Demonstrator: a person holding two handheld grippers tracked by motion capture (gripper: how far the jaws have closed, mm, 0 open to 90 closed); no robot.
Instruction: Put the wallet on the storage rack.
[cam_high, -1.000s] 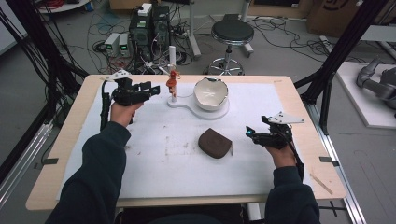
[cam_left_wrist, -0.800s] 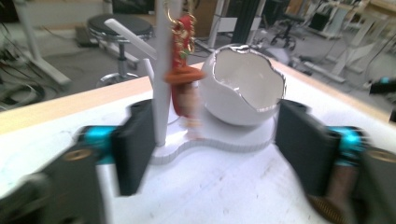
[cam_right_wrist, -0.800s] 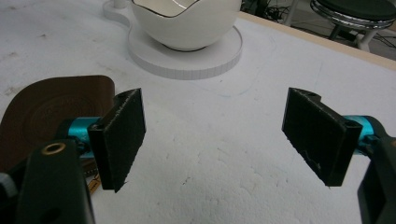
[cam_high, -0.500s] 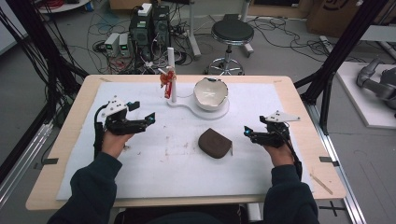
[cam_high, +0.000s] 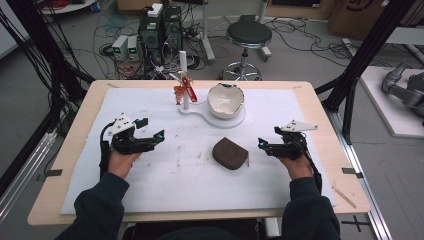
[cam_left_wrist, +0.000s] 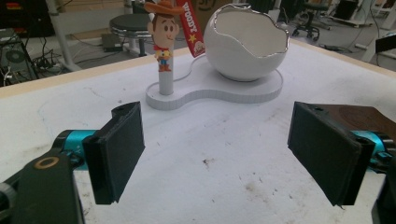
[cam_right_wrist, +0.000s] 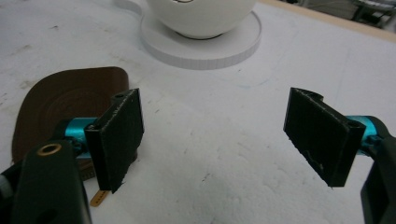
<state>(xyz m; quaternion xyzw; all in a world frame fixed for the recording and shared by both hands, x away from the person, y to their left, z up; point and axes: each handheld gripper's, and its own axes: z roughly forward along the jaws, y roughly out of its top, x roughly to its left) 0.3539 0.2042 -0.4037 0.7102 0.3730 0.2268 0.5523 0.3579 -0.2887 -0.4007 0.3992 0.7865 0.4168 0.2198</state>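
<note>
Now the left claw (cam_high: 159, 134) rests on the table (cam_high: 320, 120) at the near left, its jaws having just opened wide with nothing between them; the right claw (cam_high: 261, 144) gapes empty just right of the brown pouch (cam_high: 230, 153); far off, the keychain (cam_high: 181, 90) hangs on the stand (cam_high: 186, 75) beside the bowl (cam_high: 226, 100).

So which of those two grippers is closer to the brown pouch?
The right gripper: its tips sit just beside the brown pouch. The left gripper is farther off across the white mat, with both jaws open and empty.
</note>
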